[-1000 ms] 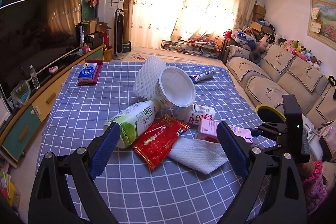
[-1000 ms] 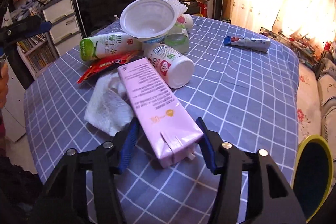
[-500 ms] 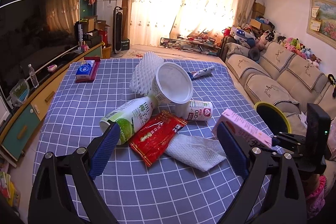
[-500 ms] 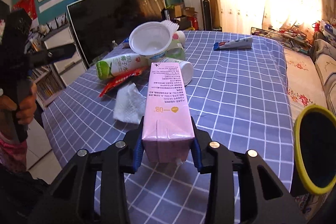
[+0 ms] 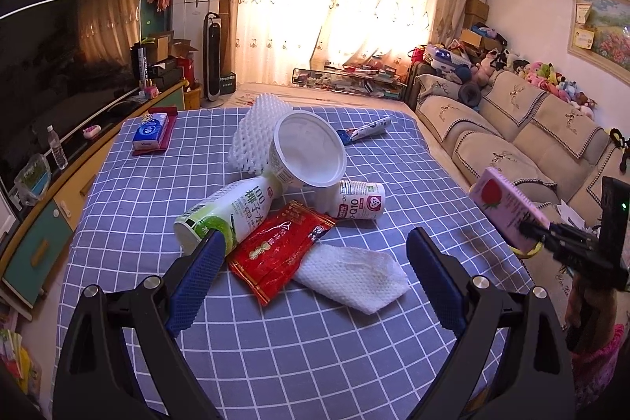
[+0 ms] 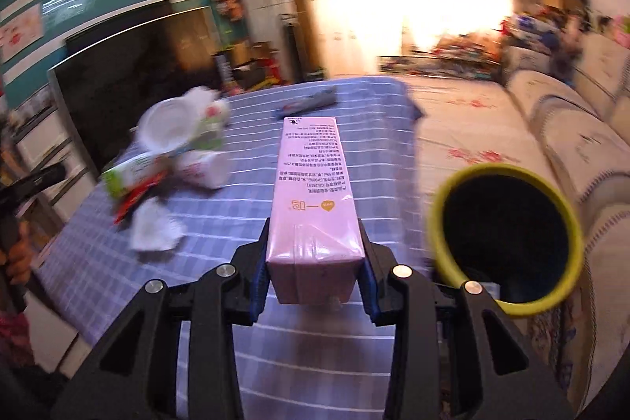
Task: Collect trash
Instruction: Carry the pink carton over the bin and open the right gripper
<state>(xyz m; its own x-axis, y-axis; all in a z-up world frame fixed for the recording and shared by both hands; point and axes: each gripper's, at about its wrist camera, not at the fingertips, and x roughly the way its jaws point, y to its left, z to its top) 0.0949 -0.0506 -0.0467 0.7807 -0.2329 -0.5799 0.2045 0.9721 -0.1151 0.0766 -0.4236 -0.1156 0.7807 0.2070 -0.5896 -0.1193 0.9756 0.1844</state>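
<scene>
green bottle (image 5: 226, 213): showed "100" above Chinese characters
small white bottle (image 5: 360, 205): carried "010" beside a red heart mark
pink carton (image 6: 313, 191): bore small Chinese print, too fine to read

Your right gripper (image 6: 315, 258), angled downward, has both fingers (image 6: 260, 276) pressed flat on a pink carton (image 6: 314, 199); your left gripper (image 5: 311, 276) points downward too, fingers (image 5: 195, 276) spread wide, holding nothing

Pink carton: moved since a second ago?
Yes. The pink carton has left the checked tablecloth, where it lay beside the white tissue. It is now lifted off the cloth's right edge, clamped in the right gripper, near the yellow-rimmed bin.
</scene>
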